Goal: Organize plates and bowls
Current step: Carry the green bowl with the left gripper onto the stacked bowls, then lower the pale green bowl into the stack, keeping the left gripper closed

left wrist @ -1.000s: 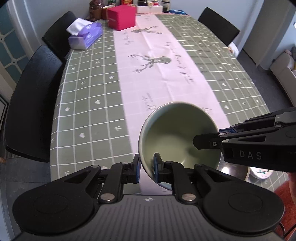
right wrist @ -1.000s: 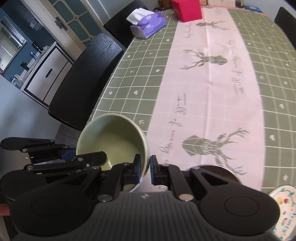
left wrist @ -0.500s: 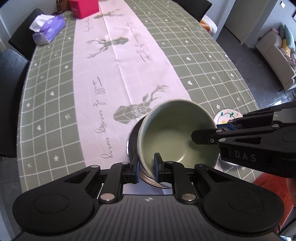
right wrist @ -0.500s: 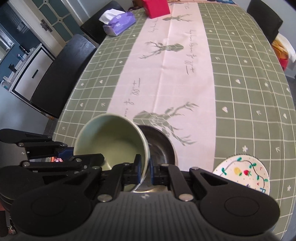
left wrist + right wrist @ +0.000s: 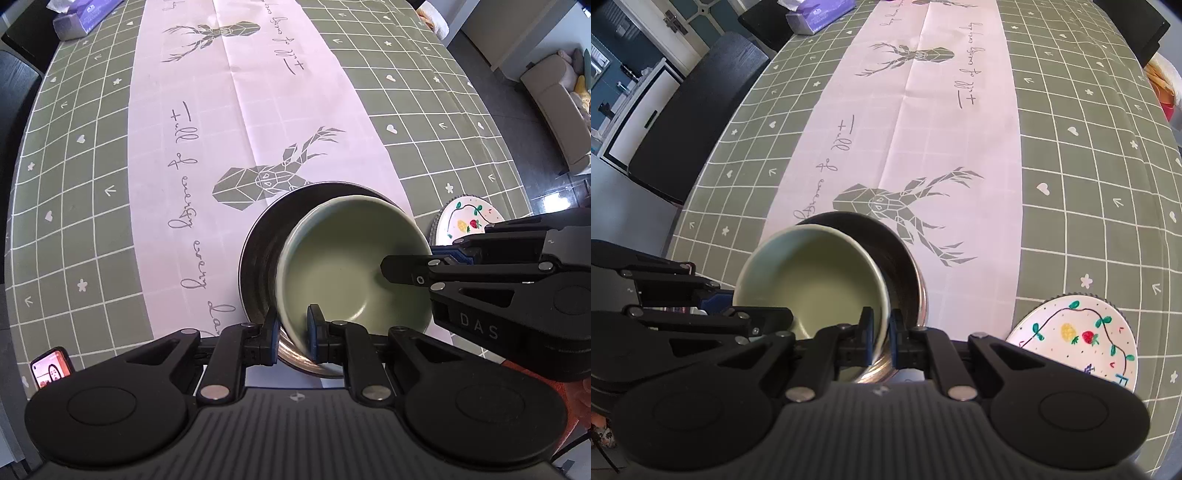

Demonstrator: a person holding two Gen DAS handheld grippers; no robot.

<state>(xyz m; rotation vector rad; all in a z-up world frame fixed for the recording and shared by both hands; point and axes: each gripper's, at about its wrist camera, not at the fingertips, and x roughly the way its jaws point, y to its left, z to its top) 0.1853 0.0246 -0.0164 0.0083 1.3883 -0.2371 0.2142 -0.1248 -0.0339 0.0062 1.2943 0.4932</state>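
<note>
Near the bench's (image 5: 92, 155) front edge, a painted plate (image 5: 1082, 336) lies beside the steel bowl (image 5: 258, 258); both the left hand-held gripper (image 5: 291, 332) and the right hand-held gripper (image 5: 881, 334) pinch the smooth green bowl's (image 5: 351, 266) rim over it.

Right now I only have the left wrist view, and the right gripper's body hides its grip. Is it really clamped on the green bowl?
Observer: Yes. The right wrist view shows the right gripper with its jaws shut on the green bowl at the rim, one pad inside and one outside.
Operator: And the painted plate, half hidden for me?
Observer: The painted plate lies flat and apart from the steel bowl, with tablecloth showing between them.
</note>
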